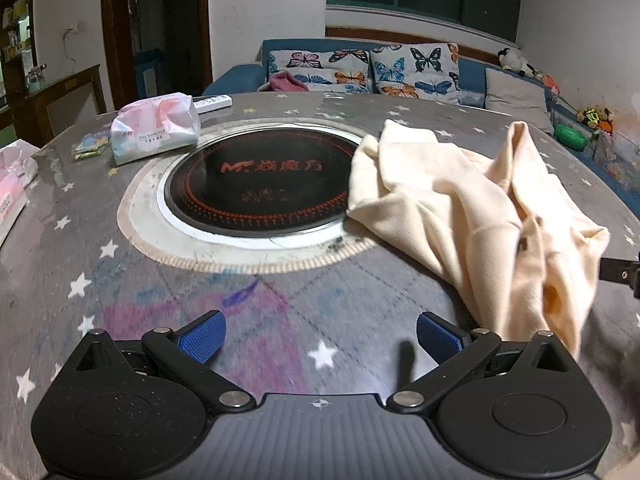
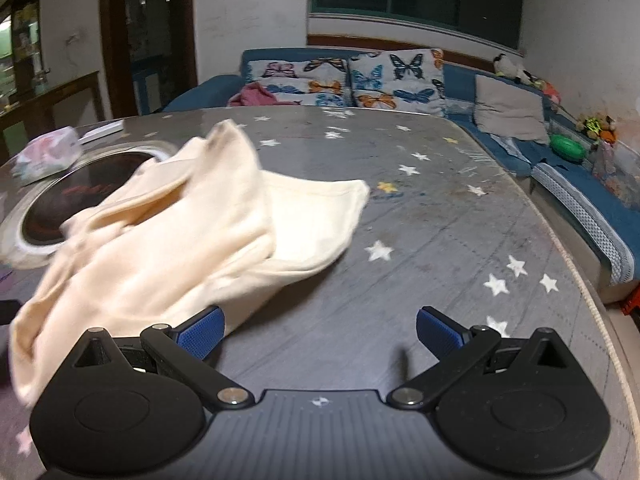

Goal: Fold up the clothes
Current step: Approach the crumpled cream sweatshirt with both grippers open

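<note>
A cream-coloured garment (image 1: 472, 208) lies crumpled on the grey star-patterned table (image 1: 328, 280), right of the round black hob. It also shows in the right wrist view (image 2: 192, 240), left of centre. My left gripper (image 1: 320, 336) is open and empty over bare table, with the garment just beyond its right finger (image 1: 438, 336). My right gripper (image 2: 320, 332) is open and empty; its left finger (image 2: 200, 334) sits at the garment's near edge. The tip of the right gripper shows at the right edge of the left wrist view (image 1: 620, 274).
A round black induction hob (image 1: 260, 184) is set in the table's middle. A tissue pack (image 1: 156, 132), a white remote (image 1: 212, 102) and another pink-white pack (image 1: 16, 176) lie at the left. A blue sofa with butterfly cushions (image 1: 360, 68) stands behind; the table edge (image 2: 592, 292) curves at right.
</note>
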The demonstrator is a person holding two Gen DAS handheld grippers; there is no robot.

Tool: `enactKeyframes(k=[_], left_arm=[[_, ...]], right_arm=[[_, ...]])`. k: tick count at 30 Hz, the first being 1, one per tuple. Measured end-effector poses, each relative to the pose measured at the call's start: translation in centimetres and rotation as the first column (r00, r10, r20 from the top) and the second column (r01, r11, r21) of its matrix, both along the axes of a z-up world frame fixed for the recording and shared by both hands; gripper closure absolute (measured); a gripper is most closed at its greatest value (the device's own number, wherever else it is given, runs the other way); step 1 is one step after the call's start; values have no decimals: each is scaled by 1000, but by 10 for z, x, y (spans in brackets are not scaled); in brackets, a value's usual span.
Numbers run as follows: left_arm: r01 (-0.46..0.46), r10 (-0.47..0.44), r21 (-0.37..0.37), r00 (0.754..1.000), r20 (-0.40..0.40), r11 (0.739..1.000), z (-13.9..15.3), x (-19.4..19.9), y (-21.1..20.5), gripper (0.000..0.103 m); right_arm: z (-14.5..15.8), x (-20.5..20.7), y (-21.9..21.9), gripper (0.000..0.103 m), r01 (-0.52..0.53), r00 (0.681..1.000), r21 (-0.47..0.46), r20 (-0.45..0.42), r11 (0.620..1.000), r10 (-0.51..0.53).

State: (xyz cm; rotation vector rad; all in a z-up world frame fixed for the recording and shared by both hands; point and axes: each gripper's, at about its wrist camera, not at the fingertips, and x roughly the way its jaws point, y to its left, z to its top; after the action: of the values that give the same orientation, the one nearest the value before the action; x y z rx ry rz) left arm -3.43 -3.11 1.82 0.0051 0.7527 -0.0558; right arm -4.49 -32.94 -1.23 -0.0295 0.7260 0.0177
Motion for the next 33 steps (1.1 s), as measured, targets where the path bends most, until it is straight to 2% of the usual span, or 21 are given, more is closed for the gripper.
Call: enactKeyframes(k=[14, 33], left_arm=[[50, -50, 15, 999, -4, 999, 10, -28, -20, 0], [95, -94, 41, 996, -9, 995, 13, -45, -38, 0]], right_arm=[[8, -51, 39, 0, -72, 997, 12, 2, 997, 72], [2, -70, 51, 0, -92, 996, 17, -2, 996, 92]])
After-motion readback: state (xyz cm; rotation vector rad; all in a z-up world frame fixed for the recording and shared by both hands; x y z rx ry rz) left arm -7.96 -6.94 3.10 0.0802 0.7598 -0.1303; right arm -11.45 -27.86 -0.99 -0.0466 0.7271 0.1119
